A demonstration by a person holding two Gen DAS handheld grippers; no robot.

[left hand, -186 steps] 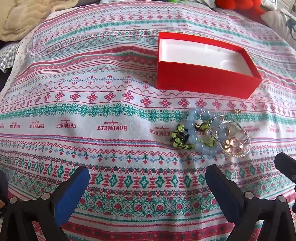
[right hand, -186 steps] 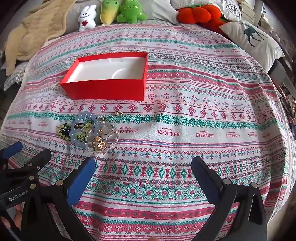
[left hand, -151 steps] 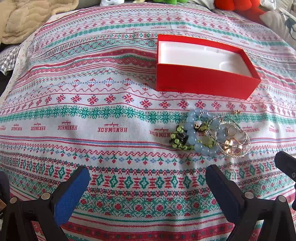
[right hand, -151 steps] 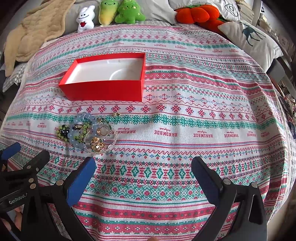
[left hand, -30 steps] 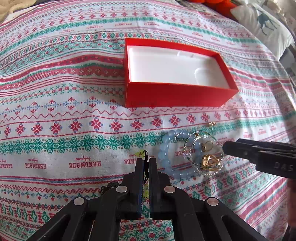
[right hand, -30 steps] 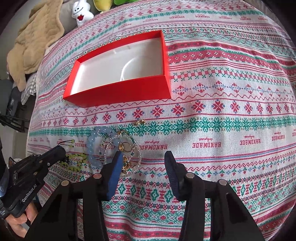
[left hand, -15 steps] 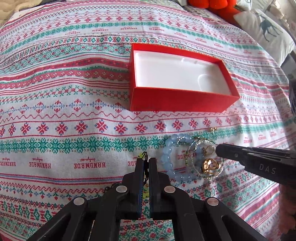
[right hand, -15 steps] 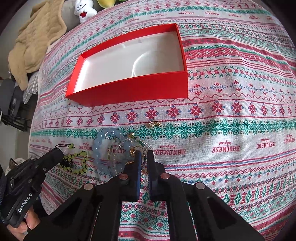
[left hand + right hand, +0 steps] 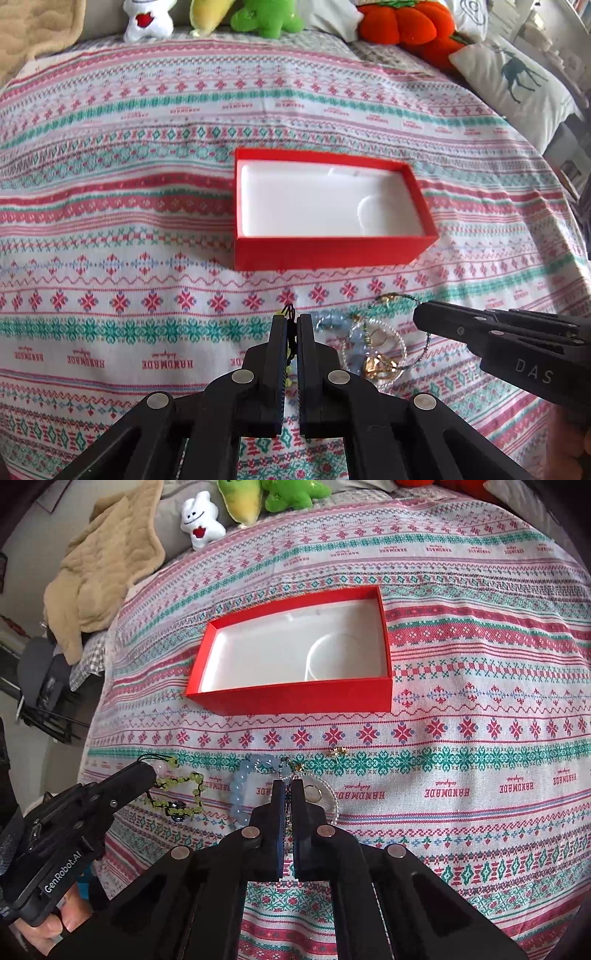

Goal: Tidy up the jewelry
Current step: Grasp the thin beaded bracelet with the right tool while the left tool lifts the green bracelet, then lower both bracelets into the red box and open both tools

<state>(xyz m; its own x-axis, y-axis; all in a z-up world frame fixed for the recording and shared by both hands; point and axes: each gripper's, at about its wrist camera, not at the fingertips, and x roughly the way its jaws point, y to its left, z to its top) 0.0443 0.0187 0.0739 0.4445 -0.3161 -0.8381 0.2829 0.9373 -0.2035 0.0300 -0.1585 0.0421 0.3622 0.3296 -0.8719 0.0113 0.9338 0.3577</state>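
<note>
Patterned bedspread (image 9: 147, 229) fills the left wrist view, bearing an empty red box (image 9: 325, 254); the left tool (image 9: 291, 325) is clamped on a green bead bracelet (image 9: 287, 314). From the right wrist, the right tool (image 9: 287, 786) pinches a clear beaded bracelet (image 9: 332, 794), beside a blue bracelet (image 9: 238, 786).

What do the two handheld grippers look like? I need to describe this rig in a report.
Both are matte black scissor-linkage frames with silver rivets. The left gripper body reads "GenRobot.AI" in white; the right gripper shows "DAS". Blue pads line its fingers.
</note>
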